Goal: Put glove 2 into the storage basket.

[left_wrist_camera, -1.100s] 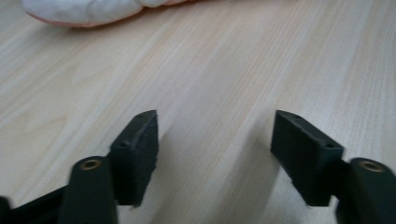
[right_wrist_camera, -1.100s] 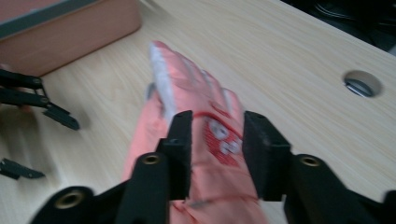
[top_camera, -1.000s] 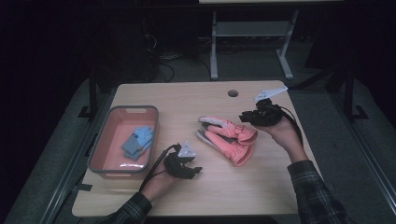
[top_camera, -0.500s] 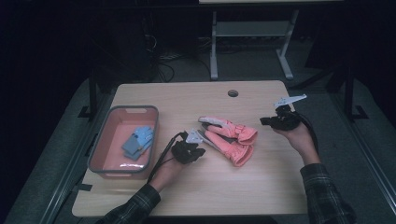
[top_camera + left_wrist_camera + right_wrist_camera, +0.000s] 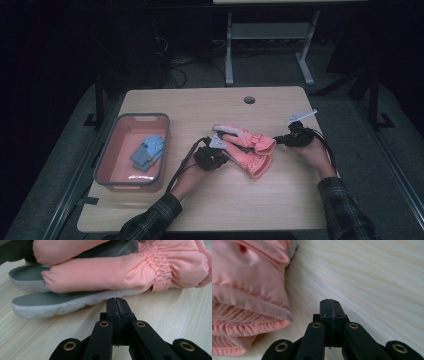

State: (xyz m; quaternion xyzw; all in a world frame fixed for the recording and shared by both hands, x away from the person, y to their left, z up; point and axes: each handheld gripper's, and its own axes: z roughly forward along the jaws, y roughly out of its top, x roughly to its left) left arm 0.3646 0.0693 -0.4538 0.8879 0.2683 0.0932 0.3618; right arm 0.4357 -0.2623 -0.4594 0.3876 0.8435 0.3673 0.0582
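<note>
**Pink gloves not yet picked up**

The pink gloves (image 5: 247,147) lie stacked at the centre of the wooden surface (image 5: 260,200). The left gripper (image 5: 117,302) sits just in front of them with its fingers pressed together on nothing; the right gripper (image 5: 330,303) rests at their right edge, fingers likewise closed and empty. At the left of the high view, the red bin (image 5: 107,162) already holds blue gloves (image 5: 149,150). Grasping and moving the pink pair likely remain.
</note>
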